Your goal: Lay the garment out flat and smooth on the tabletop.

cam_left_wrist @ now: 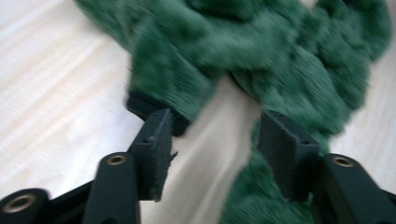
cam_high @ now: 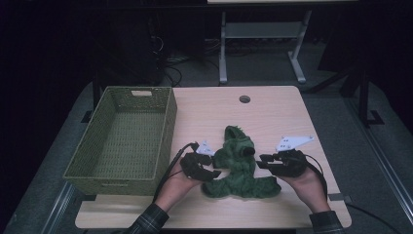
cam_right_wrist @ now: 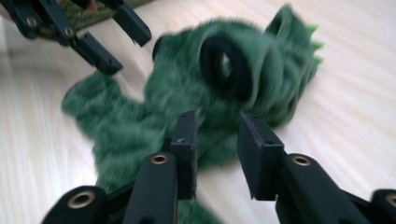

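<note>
A green plush garment (cam_high: 238, 165) is seen lying crumpled on the wooden table (cam_high: 272, 112), between two hand-held grippers.

The left gripper (cam_high: 214, 171) is held at the left edge of the garment, its jaws parted, with bare table seen between the pads (cam_left_wrist: 154, 140); nothing is gripped. The right gripper (cam_high: 262, 161) is held at the right edge, its jaws narrowly parted and empty. A green woven basket (cam_high: 122, 139) is placed just beside the garment, on the left part of the table.
</note>
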`<action>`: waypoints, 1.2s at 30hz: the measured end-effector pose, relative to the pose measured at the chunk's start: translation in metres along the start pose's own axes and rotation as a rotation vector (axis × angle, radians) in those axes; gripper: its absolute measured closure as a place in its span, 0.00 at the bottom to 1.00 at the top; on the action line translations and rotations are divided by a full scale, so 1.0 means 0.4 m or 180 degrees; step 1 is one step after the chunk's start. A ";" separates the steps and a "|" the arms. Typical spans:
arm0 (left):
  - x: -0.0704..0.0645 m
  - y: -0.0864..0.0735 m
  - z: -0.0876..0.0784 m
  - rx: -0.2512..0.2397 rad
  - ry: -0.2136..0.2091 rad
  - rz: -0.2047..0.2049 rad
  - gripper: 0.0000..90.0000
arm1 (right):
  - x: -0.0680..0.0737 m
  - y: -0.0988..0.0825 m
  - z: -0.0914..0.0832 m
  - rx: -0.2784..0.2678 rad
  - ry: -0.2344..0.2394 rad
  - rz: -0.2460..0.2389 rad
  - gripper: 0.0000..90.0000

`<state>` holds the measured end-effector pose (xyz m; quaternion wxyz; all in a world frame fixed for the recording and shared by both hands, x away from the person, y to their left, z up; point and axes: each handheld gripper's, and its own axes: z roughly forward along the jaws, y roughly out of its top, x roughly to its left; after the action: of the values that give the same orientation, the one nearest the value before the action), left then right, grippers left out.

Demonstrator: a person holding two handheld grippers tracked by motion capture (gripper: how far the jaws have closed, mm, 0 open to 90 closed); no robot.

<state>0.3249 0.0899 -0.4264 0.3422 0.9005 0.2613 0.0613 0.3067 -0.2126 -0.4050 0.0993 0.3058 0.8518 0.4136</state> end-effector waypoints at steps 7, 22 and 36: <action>0.035 0.020 0.023 -0.0046 0.0145 -0.0125 0.42 | -0.021 0.052 0.030 -0.0040 -0.0084 0.0001 0.73; 0.067 0.024 0.077 0.0012 0.0021 -0.0269 0.89 | -0.041 0.051 0.034 -0.0032 0.0004 0.0056 0.90; 0.040 0.089 0.013 -0.0260 0.0019 -0.0072 0.88 | -0.109 -0.056 -0.032 0.0133 -0.0179 0.0308 0.92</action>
<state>0.3553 0.0726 -0.4083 0.3786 0.8826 0.2697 0.0707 0.3259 -0.2575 -0.4176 0.0967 0.3602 0.8413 0.3913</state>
